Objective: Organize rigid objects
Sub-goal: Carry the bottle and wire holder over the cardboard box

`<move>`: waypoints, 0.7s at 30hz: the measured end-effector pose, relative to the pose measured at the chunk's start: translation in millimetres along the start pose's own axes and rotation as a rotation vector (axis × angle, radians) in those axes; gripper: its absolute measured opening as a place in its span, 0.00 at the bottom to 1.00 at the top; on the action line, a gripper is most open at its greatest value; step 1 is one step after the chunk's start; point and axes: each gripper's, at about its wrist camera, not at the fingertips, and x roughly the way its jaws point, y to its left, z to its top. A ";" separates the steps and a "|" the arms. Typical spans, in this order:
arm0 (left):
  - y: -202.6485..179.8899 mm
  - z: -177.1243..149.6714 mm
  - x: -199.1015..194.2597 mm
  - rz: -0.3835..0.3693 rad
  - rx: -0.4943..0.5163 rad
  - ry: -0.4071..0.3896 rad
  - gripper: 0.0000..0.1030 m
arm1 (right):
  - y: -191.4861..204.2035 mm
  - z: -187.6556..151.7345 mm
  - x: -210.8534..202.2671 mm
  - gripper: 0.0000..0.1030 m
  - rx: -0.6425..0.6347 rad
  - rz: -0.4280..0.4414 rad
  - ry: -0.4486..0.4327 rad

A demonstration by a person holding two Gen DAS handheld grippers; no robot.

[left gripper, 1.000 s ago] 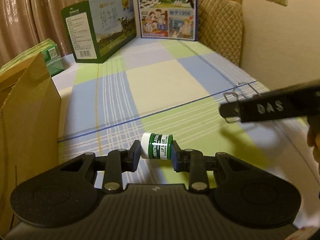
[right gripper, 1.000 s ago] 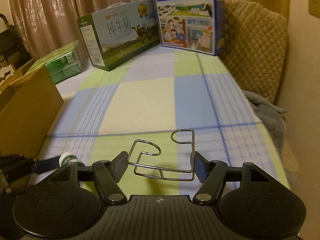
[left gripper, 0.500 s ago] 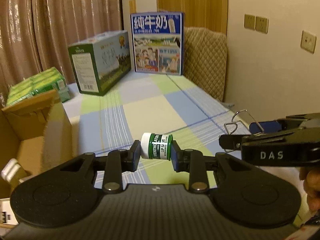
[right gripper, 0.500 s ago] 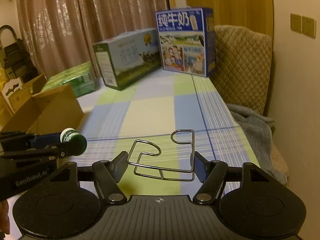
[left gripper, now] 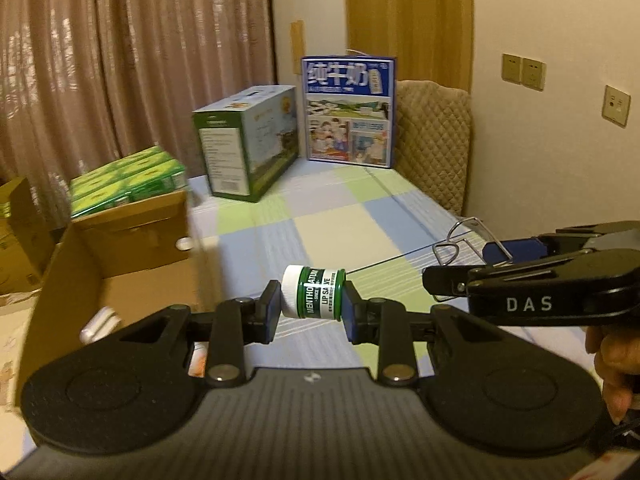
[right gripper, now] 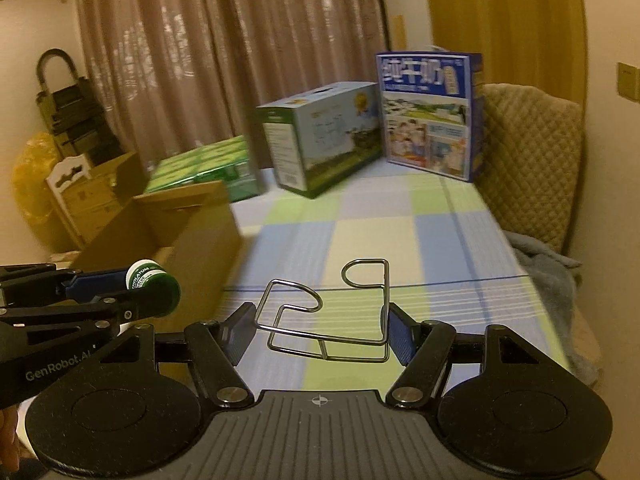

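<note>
My left gripper (left gripper: 310, 306) is shut on a small green lip salve jar (left gripper: 313, 298) with a white cap, held sideways in the air above the checked bedspread. It also shows in the right wrist view (right gripper: 150, 286). My right gripper (right gripper: 320, 330) is shut on a bent metal wire holder (right gripper: 328, 312), held above the bedspread; the holder also shows in the left wrist view (left gripper: 464, 240). An open cardboard box (left gripper: 120, 256) stands to the left, with a few pale items partly visible inside.
A green milk carton (left gripper: 248, 144) and a blue milk carton (left gripper: 350, 112) stand at the far end of the bed. Green packs (left gripper: 124, 178) lie behind the cardboard box. A quilted cushion (left gripper: 434, 148) and the wall are at the right. A grey cloth (right gripper: 552, 276) lies on the bed's right edge.
Both grippers have risen, still holding the jar and the wire holder. The left one swung leftward, bringing the cardboard box's open inside into view.
</note>
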 end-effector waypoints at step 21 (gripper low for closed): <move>152.3 -25.8 -47.3 0.237 -0.031 0.045 0.26 | 126.4 19.3 50.0 0.63 -0.109 0.214 0.046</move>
